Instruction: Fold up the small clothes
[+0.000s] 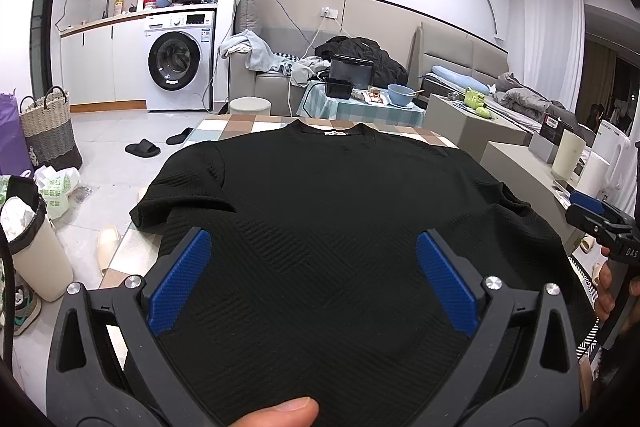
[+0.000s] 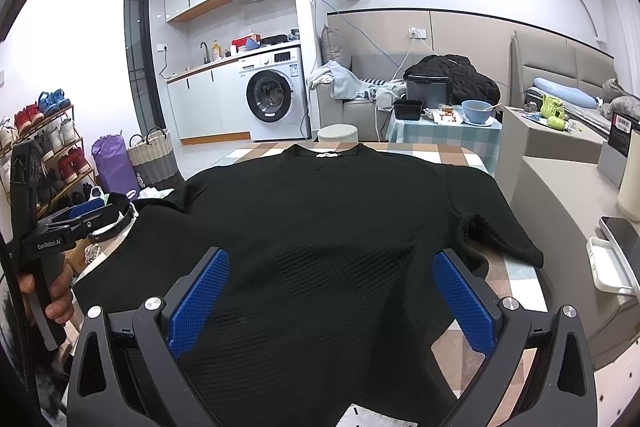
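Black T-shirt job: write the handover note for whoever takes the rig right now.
Left gripper: open, holding nothing, above the shirt's lower left part.
Right gripper: open, holding nothing, above the lower right part.
Black T-shirt: spread flat on the checked tablecloth, collar at the far edge, hem nearest the grippers, both short sleeves out to the sides.
Done: shirt laid out flat.
Left: every fold. Probably bring in a sleeve side first, then the other, then fold hem toward collar.
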Demonstrator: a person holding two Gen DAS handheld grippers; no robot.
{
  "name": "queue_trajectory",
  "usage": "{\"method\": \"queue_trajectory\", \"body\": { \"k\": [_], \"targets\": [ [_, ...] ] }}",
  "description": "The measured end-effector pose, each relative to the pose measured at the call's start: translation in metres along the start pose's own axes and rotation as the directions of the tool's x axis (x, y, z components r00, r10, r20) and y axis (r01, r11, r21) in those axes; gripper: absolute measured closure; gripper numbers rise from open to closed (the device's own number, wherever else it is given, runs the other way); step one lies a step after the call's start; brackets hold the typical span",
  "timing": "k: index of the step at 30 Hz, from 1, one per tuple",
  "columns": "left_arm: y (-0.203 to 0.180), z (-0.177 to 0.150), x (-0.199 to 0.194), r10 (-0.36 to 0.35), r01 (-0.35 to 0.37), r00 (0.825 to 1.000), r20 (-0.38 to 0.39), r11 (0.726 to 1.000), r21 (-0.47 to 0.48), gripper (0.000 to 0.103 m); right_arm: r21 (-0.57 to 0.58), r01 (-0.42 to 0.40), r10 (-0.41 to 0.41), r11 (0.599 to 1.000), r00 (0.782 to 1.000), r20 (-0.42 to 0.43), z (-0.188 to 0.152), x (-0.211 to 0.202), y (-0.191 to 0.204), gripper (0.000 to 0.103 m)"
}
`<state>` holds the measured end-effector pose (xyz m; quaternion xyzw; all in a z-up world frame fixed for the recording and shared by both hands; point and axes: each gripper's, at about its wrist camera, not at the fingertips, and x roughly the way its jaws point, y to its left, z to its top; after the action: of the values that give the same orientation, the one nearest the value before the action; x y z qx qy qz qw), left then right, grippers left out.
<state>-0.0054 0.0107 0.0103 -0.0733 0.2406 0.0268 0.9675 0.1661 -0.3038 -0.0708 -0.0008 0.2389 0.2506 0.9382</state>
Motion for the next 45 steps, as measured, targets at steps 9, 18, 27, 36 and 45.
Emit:
{"method": "queue_trajectory", "body": {
  "k": [9, 18, 27, 36, 45],
  "targets": [
    [-0.007, 0.003, -0.008, 0.008, -0.008, 1.000, 0.006, 1.000, 0.000, 0.001, 0.016, -0.001, 0.001, 1.000, 1.000, -0.014, -0.001, 0.003, -0.002, 0.000],
    [-0.015, 0.002, -0.004, 0.051, -0.051, 0.999, -0.015, 0.998, 0.021, 0.001, 0.034, -0.002, 0.002, 0.999, 1.000, -0.018, 0.000, 0.005, -0.007, 0.000],
    [-0.014, -0.001, 0.006, 0.061, -0.060, 0.997, -0.042, 0.998, 0.012, 0.001, 0.046, 0.008, -0.007, 0.999, 1.000, -0.022, 0.000, 0.004, -0.008, 0.000],
    [-0.017, -0.005, 0.013, 0.033, -0.032, 0.998, -0.051, 0.999, 0.023, 0.001, 0.052, 0.015, -0.013, 0.999, 0.999, -0.040, -0.002, 0.009, -0.008, 0.000],
    [-0.017, -0.012, 0.022, -0.001, 0.004, 0.998, -0.066, 0.999, 0.045, 0.001, 0.043, 0.033, -0.029, 0.999, 0.997, -0.074, 0.000, 0.017, -0.005, 0.000]
  ]
}}
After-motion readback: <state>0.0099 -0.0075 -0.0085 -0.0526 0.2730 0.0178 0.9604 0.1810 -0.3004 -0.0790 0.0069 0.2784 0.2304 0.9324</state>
